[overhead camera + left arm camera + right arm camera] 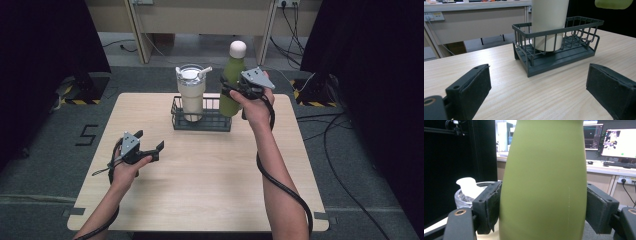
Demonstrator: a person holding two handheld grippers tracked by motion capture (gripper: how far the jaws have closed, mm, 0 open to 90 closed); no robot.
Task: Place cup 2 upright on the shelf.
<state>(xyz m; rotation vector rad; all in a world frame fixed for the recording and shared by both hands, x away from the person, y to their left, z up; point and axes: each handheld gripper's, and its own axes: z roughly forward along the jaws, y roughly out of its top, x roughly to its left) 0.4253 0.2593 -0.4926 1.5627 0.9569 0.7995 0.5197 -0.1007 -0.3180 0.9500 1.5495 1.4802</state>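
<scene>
A green bottle [231, 82] with a cream cap hangs upright in the air over the right end of a dark wire basket [215, 123]. My right gripper [231, 91] is shut on the bottle's body, and its pads [489, 206] press both sides of the green bottle [544, 182]. A cream tumbler [191, 95] with a lid and straw stands in the basket's left half. My left gripper [150, 140] is open over the table's left part, nothing between its pads [474, 87]. Ahead of it are the basket [564, 51], the tumbler [549, 22] and the bottle's underside [614, 3].
The wooden table [210, 190] has bare surface in front of the basket. A pale desk [200, 20] stands behind the table, black curtains hang at both sides, and cables [340, 165] run over the floor at the right.
</scene>
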